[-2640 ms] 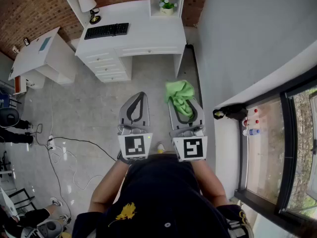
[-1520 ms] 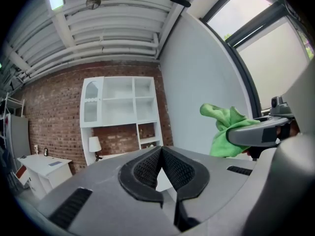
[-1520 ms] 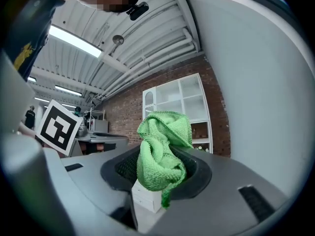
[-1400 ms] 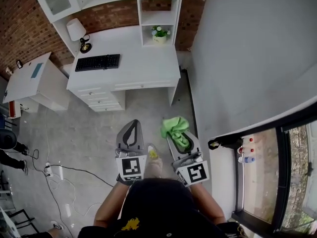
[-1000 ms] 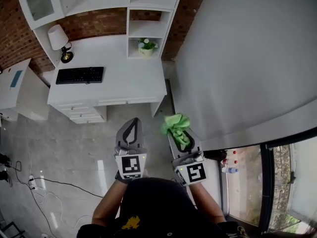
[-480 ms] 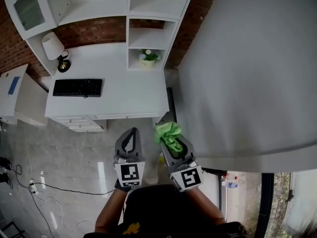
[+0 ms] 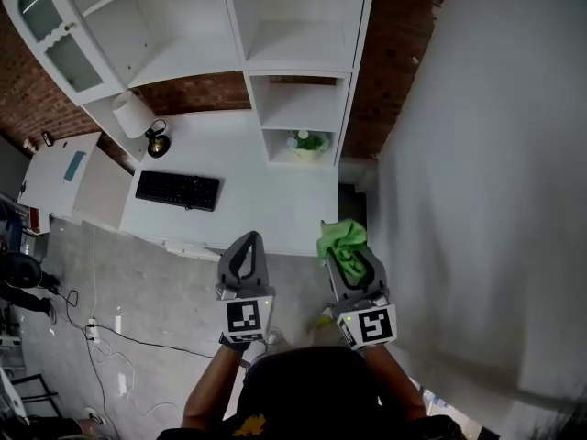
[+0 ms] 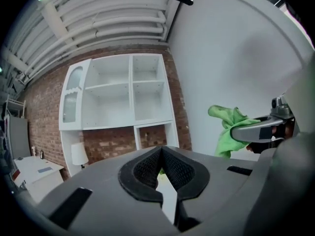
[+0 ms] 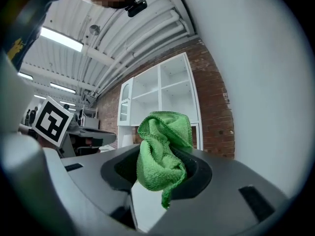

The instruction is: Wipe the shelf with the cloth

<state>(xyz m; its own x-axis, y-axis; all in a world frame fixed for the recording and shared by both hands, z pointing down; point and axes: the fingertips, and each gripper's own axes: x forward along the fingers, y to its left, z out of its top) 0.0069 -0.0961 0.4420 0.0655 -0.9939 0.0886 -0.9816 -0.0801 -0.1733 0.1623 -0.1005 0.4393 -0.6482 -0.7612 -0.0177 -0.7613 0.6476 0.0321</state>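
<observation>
Brick wall is backing a white shelf [image 7: 298, 35] above a white table [image 7: 257, 200]. Right gripper [image 7: 348, 253] is clamping the green cloth [image 7: 341, 238] in the air, short of the shelf. The cloth is bunching lengthwise along the jaws, pointing shelfward. Only the right gripper view is showing its looped weave and drooping corner. Left gripper [image 7: 246, 247] is sitting clenched, empty.

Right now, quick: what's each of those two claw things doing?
Left gripper: closed, nothing between its jaws.
Right gripper: closed on the green cloth.
</observation>
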